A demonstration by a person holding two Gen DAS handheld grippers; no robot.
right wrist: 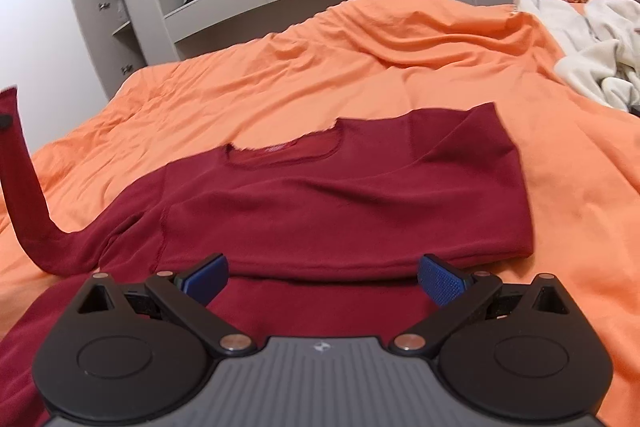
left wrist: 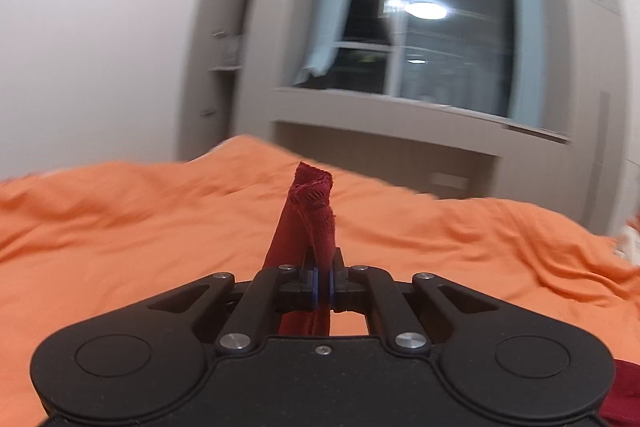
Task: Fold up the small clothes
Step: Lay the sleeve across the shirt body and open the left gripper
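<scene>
Left gripper [left wrist: 322, 267]: nearest the left wrist camera; its jaws are pressed together on the cuff of the sleeve [left wrist: 308, 219], and the hem stands up past the tips, bunched and twisted.

Right gripper [right wrist: 322, 277]: nearest the right wrist camera; its jaws are spread wide with nothing between them, hovering just above the folded lower edge of the shirt [right wrist: 320, 211]; the blue pads [right wrist: 440, 283] are bare.

Shirt: a dark red long-sleeved top, lying front up on the orange bed cover [right wrist: 320, 67]; the collar [right wrist: 280, 151] faces away from us; one side already looks turned in, with a straight edge there; the other sleeve rises off the bed at the left edge of the right wrist view, lifted by the left gripper.

Step in hand: we judge it is bringing the lifted sleeve across the body of the shirt.

How to do it well: we keep the pinch firm, since only the cuff is caught; we carry the sleeve over so it lands flat across the chest, not twisted; we keep it low enough that the shoulder does not drag the body out of shape; we could use the open right gripper to hold the body near the shoulder seam.

Risk: the twisted cuff may lay down a rope instead of a flat band; the soft bed cover may wrinkle under any pull.

Nearby: a pale heap of cloth [right wrist: 592, 39] lies well apart, toward the far right of the bed.
</scene>
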